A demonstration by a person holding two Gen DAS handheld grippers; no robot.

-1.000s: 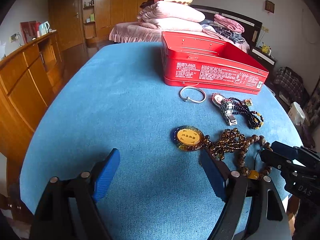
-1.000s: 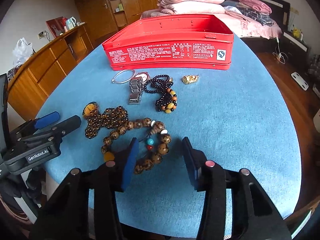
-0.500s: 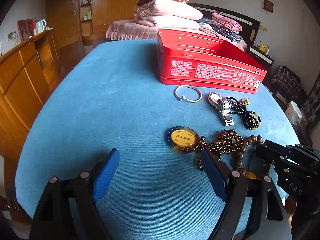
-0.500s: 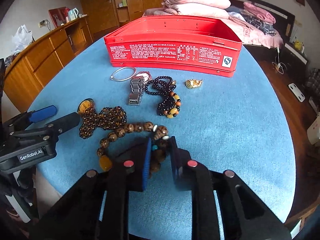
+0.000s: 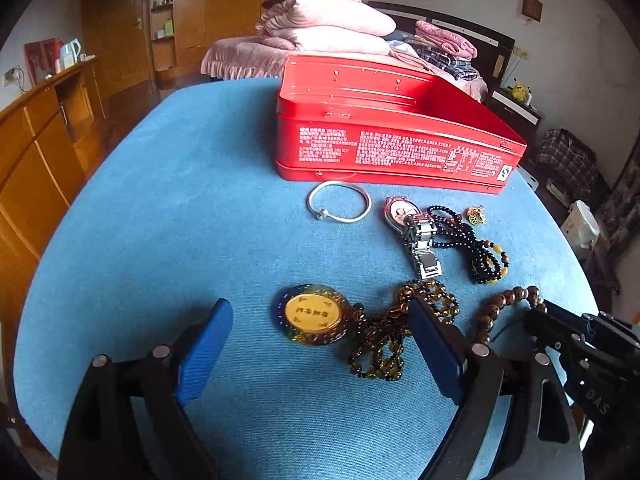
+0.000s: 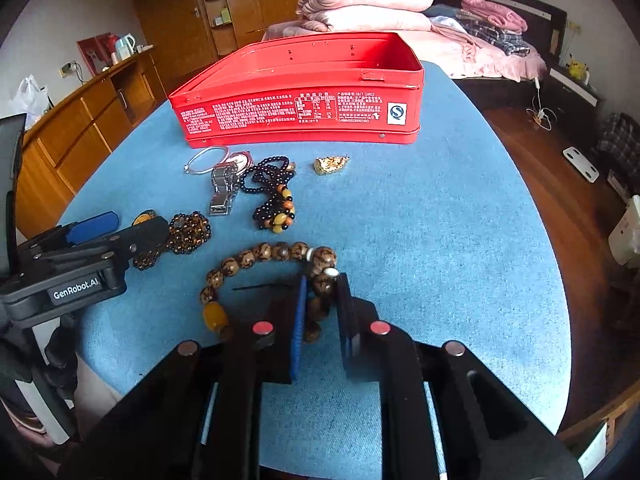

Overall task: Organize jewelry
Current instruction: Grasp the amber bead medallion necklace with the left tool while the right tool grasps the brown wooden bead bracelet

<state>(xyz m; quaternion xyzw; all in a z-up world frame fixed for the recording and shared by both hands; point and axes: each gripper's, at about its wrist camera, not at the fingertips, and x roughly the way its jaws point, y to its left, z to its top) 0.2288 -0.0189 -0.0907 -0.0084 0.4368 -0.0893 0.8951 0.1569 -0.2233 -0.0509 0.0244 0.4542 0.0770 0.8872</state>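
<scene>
Right gripper (image 6: pixel 320 300), lower centre of right wrist view: jaws drawn in over the last second, blue pads now pinching the near side of a large-bead brown wooden bracelet (image 6: pixel 256 258). Bracelet loop lying on the round table under blue cloth (image 6: pixel 440 240), amber bead at lower left of the loop, white spacer beads by the right pad.

Left gripper (image 5: pixel 320 344), lower centre of left wrist view: jaws spread wide, having just opened a little further, nothing pressed between the pads. Round yellow pendant with dark rim (image 5: pixel 314 314) lying between the two fingertips, not touched. Attached string of small dark amber beads (image 5: pixel 384 344) bunched just beside the right blue pad (image 5: pixel 434 344), partly hidden behind it.

Open red metal tin with white printed text (image 5: pixel 384 148) at upper centre of left wrist view, standing on the cloth, interior looking empty as far as visible. Below it, in a row from left to right: thin silver bangle (image 5: pixel 339 202), steel-band wristwatch with pinkish face (image 5: pixel 416 232), black bead bracelet with orange beads (image 5: pixel 472 244), small gold-coloured ornament (image 5: pixel 476 216). Bangle just clear of the tin; watch band touching the black beads.

Background, upper frame: folded pink quilts on a bed (image 5: pixel 332 24), wooden cabinets (image 5: pixel 36 152) at left.
</scene>
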